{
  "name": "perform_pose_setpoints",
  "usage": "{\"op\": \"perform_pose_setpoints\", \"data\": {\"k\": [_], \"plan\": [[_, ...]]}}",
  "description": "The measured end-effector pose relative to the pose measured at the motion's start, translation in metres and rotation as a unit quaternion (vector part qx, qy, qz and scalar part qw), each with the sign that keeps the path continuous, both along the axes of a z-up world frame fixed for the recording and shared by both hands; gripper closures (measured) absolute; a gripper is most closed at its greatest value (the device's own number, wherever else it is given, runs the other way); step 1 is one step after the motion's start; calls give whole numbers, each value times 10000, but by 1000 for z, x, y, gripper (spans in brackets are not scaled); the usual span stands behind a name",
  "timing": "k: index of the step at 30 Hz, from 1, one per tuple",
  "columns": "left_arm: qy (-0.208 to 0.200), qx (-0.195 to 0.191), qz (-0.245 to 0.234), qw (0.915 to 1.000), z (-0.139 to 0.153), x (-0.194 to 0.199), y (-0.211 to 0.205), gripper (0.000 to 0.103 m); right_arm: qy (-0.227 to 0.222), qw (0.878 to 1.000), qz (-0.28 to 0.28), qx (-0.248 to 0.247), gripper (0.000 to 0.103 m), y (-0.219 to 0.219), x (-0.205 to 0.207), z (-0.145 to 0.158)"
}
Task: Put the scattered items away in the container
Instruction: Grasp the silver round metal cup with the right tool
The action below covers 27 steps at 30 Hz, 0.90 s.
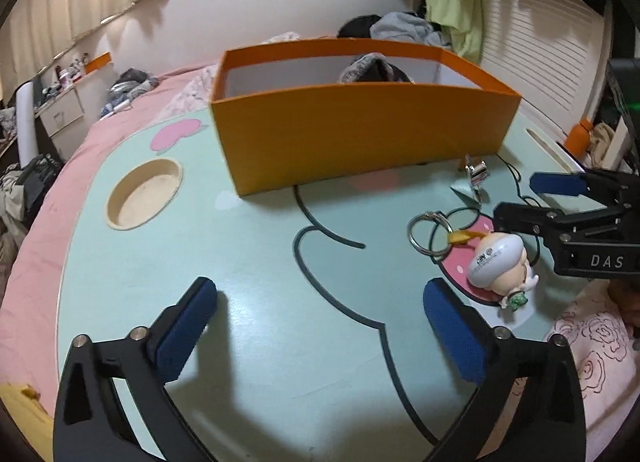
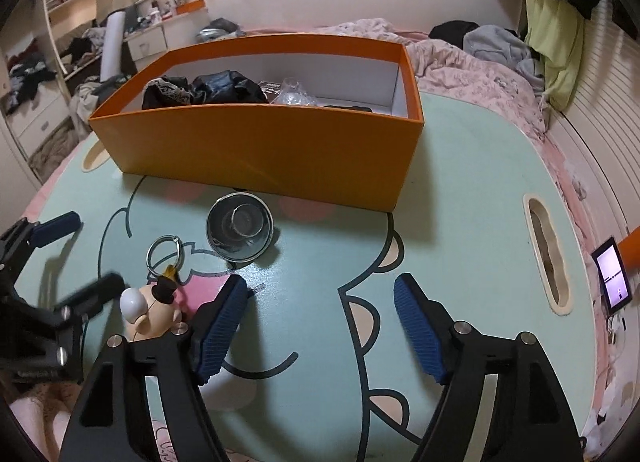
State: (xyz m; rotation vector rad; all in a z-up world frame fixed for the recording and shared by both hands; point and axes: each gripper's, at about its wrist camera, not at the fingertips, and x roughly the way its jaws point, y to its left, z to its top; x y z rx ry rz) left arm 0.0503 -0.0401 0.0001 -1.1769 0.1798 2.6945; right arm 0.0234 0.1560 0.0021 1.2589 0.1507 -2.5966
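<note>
An orange box (image 1: 360, 138) stands on the far half of a mint cartoon-print table (image 1: 260, 302). It holds dark cloth (image 2: 200, 90) and clear plastic (image 2: 292, 96). In front of the orange box (image 2: 260, 150) lie a round metal dish (image 2: 239, 226), a key ring (image 2: 164, 254) and a small toy figure (image 2: 148, 310) tied to the ring. The toy figure (image 1: 500, 262) lies just right of my left gripper (image 1: 320, 322), which is open and empty over bare table. My right gripper (image 2: 320, 326) is open and empty too, with its left finger beside the toy.
The table lies on a bed with pink bedding (image 2: 480, 66). It has a round cup recess (image 1: 144, 194) at the left and a long slot (image 2: 548, 258) at the right. A lit phone screen (image 2: 612, 274) stands off the right edge. Clothes pile up behind the box.
</note>
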Motion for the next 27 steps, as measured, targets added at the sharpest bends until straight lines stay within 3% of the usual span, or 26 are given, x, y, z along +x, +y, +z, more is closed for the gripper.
{"op": "perform_pose_setpoints", "data": {"k": [10, 14, 19, 27], "plan": [[10, 13, -3, 10000, 1, 2, -1, 0, 10, 9998, 101, -180, 26, -2, 5, 4], [16, 33, 6, 10000, 1, 3, -1, 0, 57, 9984, 277, -494, 33, -5, 4, 13], [21, 40, -3, 10000, 0, 3, -3, 0, 161, 9971, 419, -609, 35, -19, -7, 22], [30, 52, -19, 10000, -2, 4, -7, 0, -108, 9968, 482, -633, 65, -31, -31, 10]]}}
